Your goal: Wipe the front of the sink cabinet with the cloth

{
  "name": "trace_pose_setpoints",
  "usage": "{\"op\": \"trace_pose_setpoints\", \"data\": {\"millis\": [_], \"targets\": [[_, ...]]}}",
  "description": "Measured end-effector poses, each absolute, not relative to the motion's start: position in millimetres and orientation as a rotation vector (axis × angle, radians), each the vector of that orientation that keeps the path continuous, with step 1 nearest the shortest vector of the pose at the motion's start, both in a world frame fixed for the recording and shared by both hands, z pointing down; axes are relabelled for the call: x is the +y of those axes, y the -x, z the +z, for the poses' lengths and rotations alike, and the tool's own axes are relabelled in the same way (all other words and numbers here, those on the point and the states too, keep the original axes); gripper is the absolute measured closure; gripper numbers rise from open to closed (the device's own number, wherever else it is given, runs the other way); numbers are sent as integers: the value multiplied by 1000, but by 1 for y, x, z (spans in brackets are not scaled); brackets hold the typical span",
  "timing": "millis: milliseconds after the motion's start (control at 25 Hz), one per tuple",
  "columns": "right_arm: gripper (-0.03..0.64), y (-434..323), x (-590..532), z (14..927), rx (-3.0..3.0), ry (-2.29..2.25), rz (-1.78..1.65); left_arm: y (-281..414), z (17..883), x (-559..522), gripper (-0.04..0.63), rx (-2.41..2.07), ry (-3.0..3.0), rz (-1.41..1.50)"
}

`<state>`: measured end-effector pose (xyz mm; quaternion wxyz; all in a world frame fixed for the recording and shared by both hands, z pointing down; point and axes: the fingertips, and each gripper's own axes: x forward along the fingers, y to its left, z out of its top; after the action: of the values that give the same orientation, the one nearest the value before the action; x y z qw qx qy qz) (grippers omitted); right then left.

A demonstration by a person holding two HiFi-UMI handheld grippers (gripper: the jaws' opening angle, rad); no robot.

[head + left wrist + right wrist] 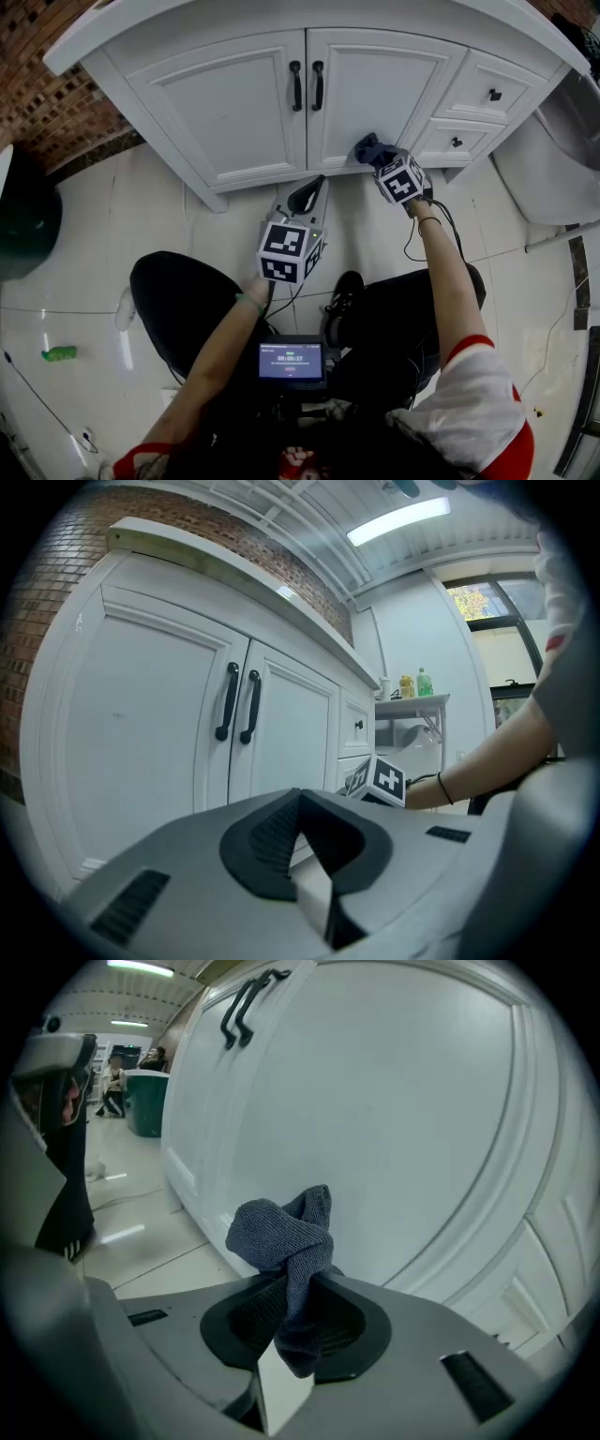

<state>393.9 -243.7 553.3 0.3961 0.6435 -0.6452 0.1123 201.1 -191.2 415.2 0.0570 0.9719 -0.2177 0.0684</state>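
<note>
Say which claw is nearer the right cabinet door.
Right. The right claw holds the cloth low on the door; the left claw hangs back above the floor.

Left gripper (309, 195): light grey moulded shell; black ribbed pads (267, 836) set in a dark collar; slotted vents on the casing.
Right gripper (368, 148): same grey shell, same black ribbed lining.
Marker cubes: white faces, black square patterns; left cube (291, 251), right cube (401, 178).
Cable (411, 246): thin, black, looping off the right gripper.
Sleeves: short white sleeve, red cuff, on the right (473, 361); red cuff on the left (141, 459).
Wrists: thin dark band (429, 221) on the right; pale green band (248, 302) on the left.
Legs: black trousers (178, 309); black shoe (345, 292).
Chest unit (291, 360): small black box, lit bluish screen.
</note>
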Motion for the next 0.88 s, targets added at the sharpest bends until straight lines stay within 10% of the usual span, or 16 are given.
{"op": "trace_pose_setpoints", "data": {"millis": [520,880], "targets": [[531,-378,-237,613,-1611,-1413,332,-195,430,-204,563,-679,-2919,237],[531,-413,-223,484,-1624,-1475,97,-195,424,-197,563,-677,-2922,212]]}}
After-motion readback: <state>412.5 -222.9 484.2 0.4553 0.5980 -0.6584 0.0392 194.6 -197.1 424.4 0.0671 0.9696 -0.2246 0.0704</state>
